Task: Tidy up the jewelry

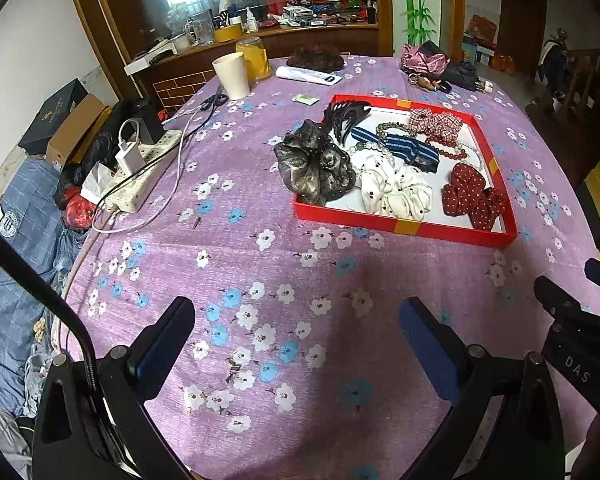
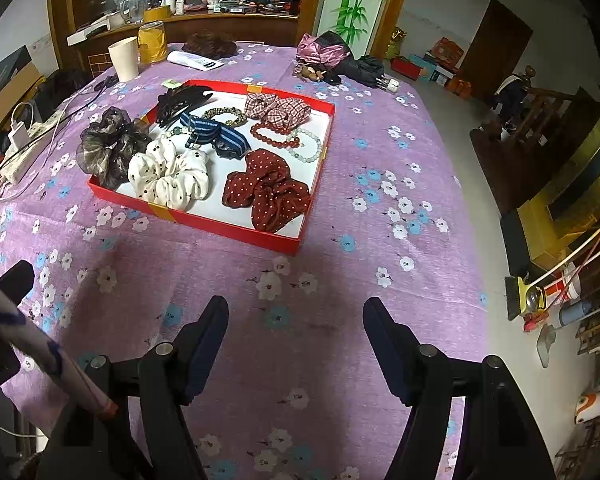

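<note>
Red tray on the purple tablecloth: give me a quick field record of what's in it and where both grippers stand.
container: shallow red cardboard tray with white floor
near corner items: white black-dotted scrunchie, dark red white-dotted scrunchie
left edge: grey sheer scrunchie, draped over the rim
middle: blue striped fabric bow
far side: black claw hair clip, red-white plaid scrunchie, red bead bracelet, pale green bead bracelet
left gripper: fingers apart, empty, short of tray
right gripper: fingers apart, empty, short of tray
</note>
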A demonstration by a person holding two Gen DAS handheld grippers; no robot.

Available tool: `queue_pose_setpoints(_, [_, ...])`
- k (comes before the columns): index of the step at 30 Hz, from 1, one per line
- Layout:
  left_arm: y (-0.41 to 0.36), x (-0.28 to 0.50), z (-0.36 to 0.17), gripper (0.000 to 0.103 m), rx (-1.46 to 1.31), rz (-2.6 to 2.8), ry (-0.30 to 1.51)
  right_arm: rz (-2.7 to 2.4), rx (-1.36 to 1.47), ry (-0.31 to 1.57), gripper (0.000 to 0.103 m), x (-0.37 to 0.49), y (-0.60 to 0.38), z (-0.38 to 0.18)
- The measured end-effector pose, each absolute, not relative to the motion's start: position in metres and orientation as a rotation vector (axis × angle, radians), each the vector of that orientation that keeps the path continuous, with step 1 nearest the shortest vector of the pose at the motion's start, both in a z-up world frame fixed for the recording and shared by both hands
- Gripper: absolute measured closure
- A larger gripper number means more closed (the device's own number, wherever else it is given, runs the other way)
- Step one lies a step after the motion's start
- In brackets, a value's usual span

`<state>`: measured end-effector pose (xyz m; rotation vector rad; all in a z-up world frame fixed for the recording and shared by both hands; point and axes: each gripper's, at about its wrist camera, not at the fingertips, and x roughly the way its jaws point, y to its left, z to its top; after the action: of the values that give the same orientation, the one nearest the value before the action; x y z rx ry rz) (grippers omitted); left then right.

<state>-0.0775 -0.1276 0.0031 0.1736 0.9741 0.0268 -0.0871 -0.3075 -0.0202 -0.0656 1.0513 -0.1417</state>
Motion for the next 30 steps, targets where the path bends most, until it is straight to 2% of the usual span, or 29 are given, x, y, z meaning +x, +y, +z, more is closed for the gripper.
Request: queue_pose_setpoints(30, [-0.1316, -0.0803, -0.0068, 0.001, 0.174, 0.011, 1.010, -0.118, -0.060, 1.066, 0.028, -0.0868, -0.2993, -0.0278])
